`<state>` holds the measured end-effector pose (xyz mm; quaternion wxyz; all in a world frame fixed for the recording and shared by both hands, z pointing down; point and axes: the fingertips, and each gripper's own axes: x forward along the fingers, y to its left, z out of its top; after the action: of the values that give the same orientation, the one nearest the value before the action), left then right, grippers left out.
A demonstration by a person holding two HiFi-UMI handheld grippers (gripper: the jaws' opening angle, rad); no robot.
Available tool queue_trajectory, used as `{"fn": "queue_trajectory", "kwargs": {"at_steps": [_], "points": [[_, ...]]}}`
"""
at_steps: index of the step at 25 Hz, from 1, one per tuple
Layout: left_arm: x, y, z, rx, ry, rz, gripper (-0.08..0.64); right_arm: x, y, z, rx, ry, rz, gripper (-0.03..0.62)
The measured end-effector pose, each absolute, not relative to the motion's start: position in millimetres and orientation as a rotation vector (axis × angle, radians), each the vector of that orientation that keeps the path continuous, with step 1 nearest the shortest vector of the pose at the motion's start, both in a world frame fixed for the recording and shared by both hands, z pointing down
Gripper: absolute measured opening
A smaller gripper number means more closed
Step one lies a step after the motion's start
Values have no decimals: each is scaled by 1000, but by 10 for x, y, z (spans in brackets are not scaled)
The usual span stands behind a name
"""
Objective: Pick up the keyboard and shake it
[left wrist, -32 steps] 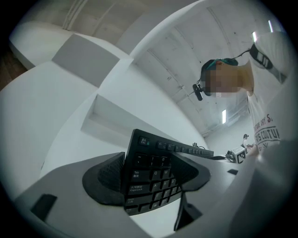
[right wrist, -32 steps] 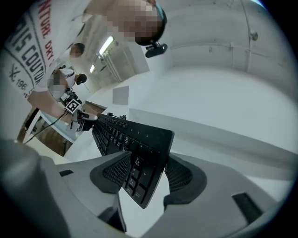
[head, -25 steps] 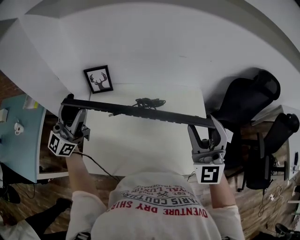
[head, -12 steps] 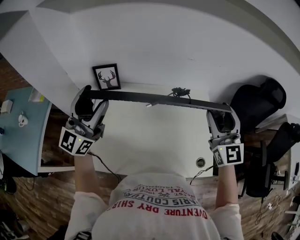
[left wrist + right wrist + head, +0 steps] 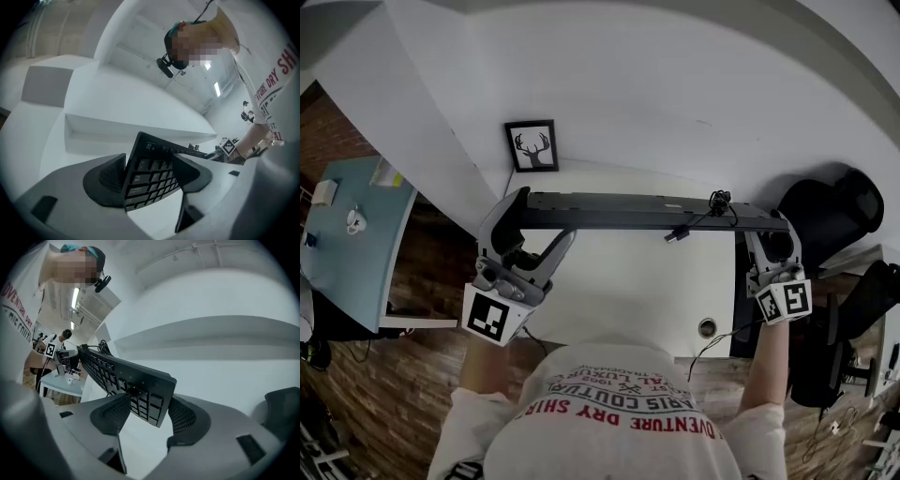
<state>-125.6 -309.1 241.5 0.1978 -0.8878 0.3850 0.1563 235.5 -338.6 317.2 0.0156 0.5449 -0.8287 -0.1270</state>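
The left gripper (image 5: 542, 216) is clamped on the left end of the keyboard (image 5: 647, 211), which hangs in the air above the white table (image 5: 619, 281). Its long axis runs side to side, nearly edge-on from above, keys turned toward the person and its cable (image 5: 694, 220) dangling. The right gripper (image 5: 772, 234) is clamped on the right end. The lift looks done and the shake is in hand; next, both hands should swing together without loosening.

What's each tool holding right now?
Left tool: closed on the keyboard, at its left end.
Right tool: closed on the keyboard's right end.
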Motion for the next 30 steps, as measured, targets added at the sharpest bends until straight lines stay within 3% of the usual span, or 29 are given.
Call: {"fn": "queue_trajectory", "kwargs": {"at_steps": [17, 30], "points": [[-1360, -3224, 2486, -2525, 1093, 418, 307, 2268, -3298, 3225, 1730, -2497, -328, 255], [-1848, -3758, 2853, -2785, 1238, 487, 316, 1771, -3199, 3210, 1674, -2411, -176, 256]]}}
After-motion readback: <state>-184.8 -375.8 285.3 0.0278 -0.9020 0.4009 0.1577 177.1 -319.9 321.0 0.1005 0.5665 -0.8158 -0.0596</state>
